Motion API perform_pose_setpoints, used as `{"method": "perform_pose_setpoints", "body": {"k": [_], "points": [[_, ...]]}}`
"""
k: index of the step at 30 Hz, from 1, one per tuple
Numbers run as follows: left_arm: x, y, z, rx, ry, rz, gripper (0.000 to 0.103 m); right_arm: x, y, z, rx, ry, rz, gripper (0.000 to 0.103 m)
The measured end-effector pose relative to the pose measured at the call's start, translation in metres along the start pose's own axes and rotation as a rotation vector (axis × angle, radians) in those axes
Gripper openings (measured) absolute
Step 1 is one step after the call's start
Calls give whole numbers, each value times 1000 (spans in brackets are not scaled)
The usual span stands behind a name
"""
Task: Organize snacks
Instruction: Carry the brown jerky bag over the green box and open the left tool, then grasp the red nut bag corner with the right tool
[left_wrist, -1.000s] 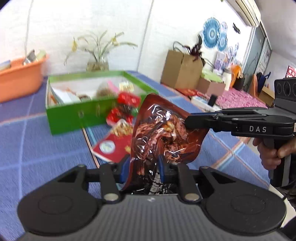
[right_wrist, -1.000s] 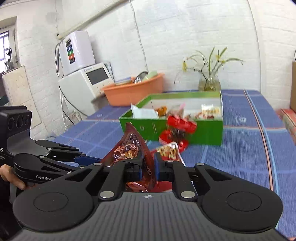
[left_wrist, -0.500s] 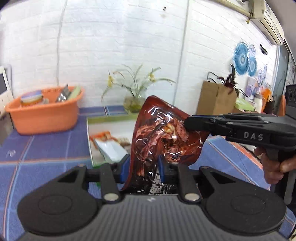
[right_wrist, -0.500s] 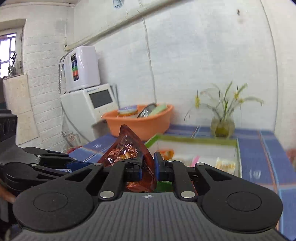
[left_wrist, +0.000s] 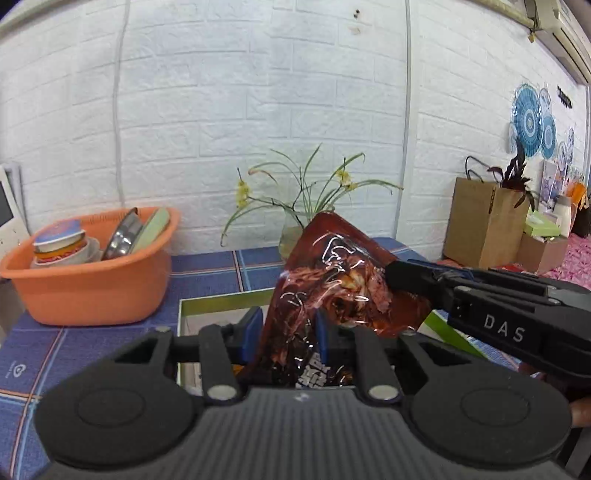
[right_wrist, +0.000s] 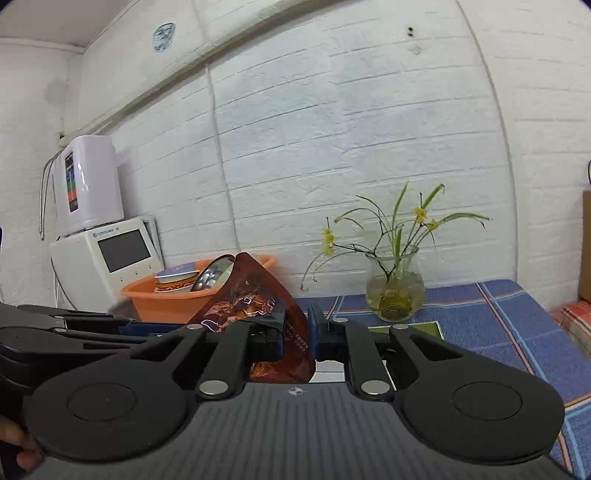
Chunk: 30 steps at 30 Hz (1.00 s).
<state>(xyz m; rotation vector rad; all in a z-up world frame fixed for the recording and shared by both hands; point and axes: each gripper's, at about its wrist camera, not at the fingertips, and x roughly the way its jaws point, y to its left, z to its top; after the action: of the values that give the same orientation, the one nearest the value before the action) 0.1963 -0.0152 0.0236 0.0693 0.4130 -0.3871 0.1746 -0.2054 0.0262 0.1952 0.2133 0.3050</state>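
Note:
A glossy red-brown snack bag is held in the air by both grippers. My left gripper is shut on its lower part. My right gripper is shut on its right edge and shows in the left wrist view as a black arm marked DAS. The bag also shows in the right wrist view. The green snack box lies below and just behind the bag; only its far rim and white inside show. Its rim shows in the right wrist view.
An orange basin with dishes stands at the back left on the blue checked tablecloth. A glass vase with a plant stands by the white brick wall. A white appliance stands at the far left. A brown paper bag is at the right.
Both grippers have carried the bag up and forward over the green box. The loose snacks in front of the box have dropped out of view. Both grips are unchanged.

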Motion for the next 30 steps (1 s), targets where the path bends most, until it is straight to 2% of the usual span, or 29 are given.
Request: {"method": "perform_pose_setpoints", "body": {"k": [2,3,5,7,9,10,13,18,26,30], "points": [[15,-1,-4,2,15,5,22,9,-11,-6,48,11,-2,27],[22,1,-6,-11,26,5,26,13,-15,-10,68,19,-9,34],[30,4,-12,-33,26,24,39,17,-21,-15,95,34,-26,42],[30,7,-16,-32,7,53,42,17,-21,-20,81,45,-46,48],[29,9,-19,-17,-2,84,43,15,-21,-22,56,53,-53,63],[28,10,-20,-8,-4,89,49,14,-22,-22,53,53,-60,64],[24,12,-22,-6,-7,99,51,10,-25,-20,76,47,-61,70],[12,14,-28,-18,-15,104,58,1,-26,-17,111,59,-62,90],[-31,10,-50,-17,-8,63,64,-42,-32,-18,174,99,-55,101],[-51,-3,-70,29,52,-37,66,-70,-39,-29,207,161,-71,103]]}}
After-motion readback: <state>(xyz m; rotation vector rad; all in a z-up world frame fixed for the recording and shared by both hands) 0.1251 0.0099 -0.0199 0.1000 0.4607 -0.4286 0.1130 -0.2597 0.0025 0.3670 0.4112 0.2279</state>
